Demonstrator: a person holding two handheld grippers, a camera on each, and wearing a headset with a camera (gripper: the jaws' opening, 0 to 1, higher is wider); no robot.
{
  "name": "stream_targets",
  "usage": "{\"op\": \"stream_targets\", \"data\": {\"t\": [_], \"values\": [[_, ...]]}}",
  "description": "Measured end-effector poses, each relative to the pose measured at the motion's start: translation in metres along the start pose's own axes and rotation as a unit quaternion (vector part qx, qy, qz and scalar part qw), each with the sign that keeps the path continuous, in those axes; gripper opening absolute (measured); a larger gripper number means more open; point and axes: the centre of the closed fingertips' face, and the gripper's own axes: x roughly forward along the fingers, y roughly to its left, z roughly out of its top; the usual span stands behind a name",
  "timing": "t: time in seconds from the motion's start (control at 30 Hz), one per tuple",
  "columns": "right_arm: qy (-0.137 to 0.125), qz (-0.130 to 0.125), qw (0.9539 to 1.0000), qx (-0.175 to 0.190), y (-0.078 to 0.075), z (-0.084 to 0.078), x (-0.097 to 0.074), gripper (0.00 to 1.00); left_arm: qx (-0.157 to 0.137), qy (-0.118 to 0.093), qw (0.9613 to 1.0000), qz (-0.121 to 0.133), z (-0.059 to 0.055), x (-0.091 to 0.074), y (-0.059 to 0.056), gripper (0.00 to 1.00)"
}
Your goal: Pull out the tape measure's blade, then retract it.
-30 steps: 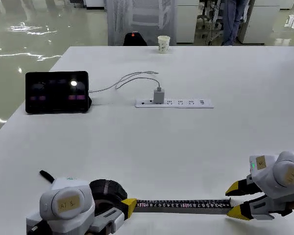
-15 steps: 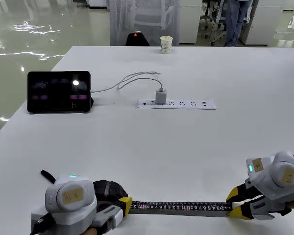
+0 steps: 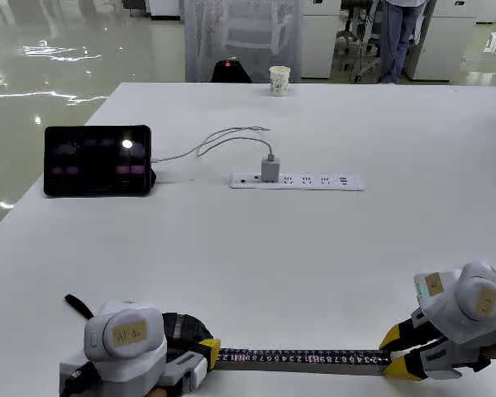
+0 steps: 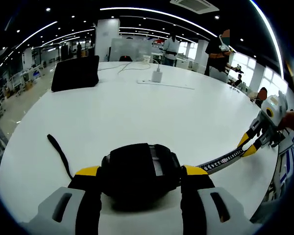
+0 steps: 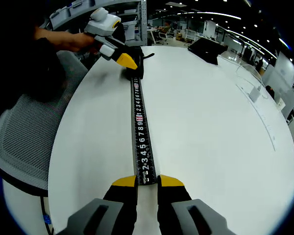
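Left gripper [image 3: 194,351], head view: clamped on the black tape measure case [image 3: 182,329], well nearer the camera than the power strip [image 3: 314,181] and left of it.
Right gripper [image 3: 392,356], head view: closed on the blade [image 3: 302,358] tip, nearer than the power strip and right of it.
Long axis, head view: blade is laid flat, roughly parallel to the power strip.
Left gripper view: tape measure case is held between the jaws; blade is seen running off rightward.
Right gripper view: blade end is pinched; blade is pointed straight ahead.

The left gripper [image 3: 205,354] sits low at near left, jaws clamped on the tape measure case [image 4: 137,166]; the right gripper [image 3: 393,356] lies level at near right, jaws pinched on the blade end [image 5: 146,174]; their tips face each other.
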Motion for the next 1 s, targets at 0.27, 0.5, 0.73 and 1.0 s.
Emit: {"op": "stream_targets", "data": {"t": [0.27, 0.5, 0.73, 1.0], "values": [[-0.003, 0.002, 0.9999, 0.012, 0.0004, 0.0002, 0.0001, 0.11, 0.002, 0.003, 1.0000, 0.003, -0.0010, 0.0011, 0.0004, 0.61], [-0.006, -0.003, 0.9999, 0.015, 0.0007, 0.0001, 0.0001, 0.10, 0.003, 0.007, 1.0000, 0.005, -0.0015, 0.0015, 0.0009, 0.61], [-0.004, -0.004, 0.9999, 0.010, 0.0014, -0.0002, 0.0001, 0.10, 0.006, 0.009, 0.9999, 0.005, -0.0016, 0.0014, 0.0011, 0.60], [-0.002, -0.002, 1.0000, 0.007, 0.0022, -0.0004, -0.0001, 0.09, 0.009, 0.016, 0.9998, 0.004, -0.0023, 0.0009, 0.0012, 0.58]]}}
